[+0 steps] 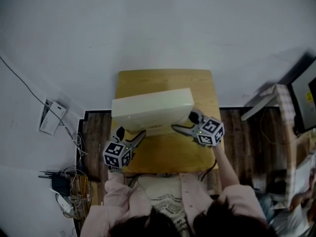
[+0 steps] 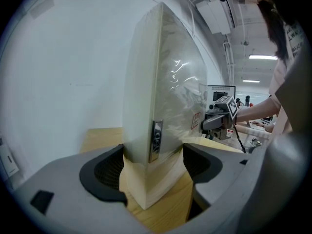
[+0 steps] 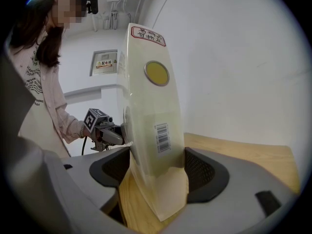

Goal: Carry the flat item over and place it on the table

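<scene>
I clamp the flat box (image 1: 152, 108) in left gripper (image 1: 132, 134) and right gripper (image 1: 186, 124) jaws, one each end for balance. Surface (image 1: 168, 157) waits below

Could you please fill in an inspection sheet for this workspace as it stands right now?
Surface: wooden table, top bare apart from the box.
Job's things: flat white box, plastic-wrapped, over the table's far half; I cannot tell whether it rests on the wood.
Clutter: nothing seen on the table.
Grippers: left hand-held gripper and right hand-held gripper are each closed on the box's near edge, one toward each corner.
Cables: tangle of cables on the floor at left; one thin cable crosses the white surface above it.
Surroundings: dark wood floor beside the table; monitor at right.
</scene>
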Motion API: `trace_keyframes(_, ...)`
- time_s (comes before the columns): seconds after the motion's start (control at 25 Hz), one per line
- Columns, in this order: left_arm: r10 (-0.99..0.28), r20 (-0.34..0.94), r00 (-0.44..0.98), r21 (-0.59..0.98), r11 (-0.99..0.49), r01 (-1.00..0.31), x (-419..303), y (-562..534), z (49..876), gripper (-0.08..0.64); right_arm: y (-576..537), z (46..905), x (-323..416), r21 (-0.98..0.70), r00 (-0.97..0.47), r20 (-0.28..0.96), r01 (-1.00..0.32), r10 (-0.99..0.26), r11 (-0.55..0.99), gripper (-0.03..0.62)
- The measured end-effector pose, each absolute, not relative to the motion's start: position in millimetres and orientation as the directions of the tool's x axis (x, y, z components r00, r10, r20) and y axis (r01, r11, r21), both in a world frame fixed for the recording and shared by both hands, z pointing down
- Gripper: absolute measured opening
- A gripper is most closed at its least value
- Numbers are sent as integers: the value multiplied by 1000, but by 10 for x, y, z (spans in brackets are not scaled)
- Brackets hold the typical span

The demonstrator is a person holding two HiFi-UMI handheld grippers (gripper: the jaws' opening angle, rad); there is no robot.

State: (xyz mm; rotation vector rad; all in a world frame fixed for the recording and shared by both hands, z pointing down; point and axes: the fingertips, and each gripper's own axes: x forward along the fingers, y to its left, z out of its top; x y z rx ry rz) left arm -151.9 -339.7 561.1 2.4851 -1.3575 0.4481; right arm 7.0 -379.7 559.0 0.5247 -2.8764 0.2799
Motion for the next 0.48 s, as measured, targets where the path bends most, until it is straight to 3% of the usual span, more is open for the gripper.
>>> trace_keyframes(0.48,-783,399,477,68,-494,-867,-1515,-3327,5616,382,-3734,5615,87,-143,-907,261,-374,-329,916,351)
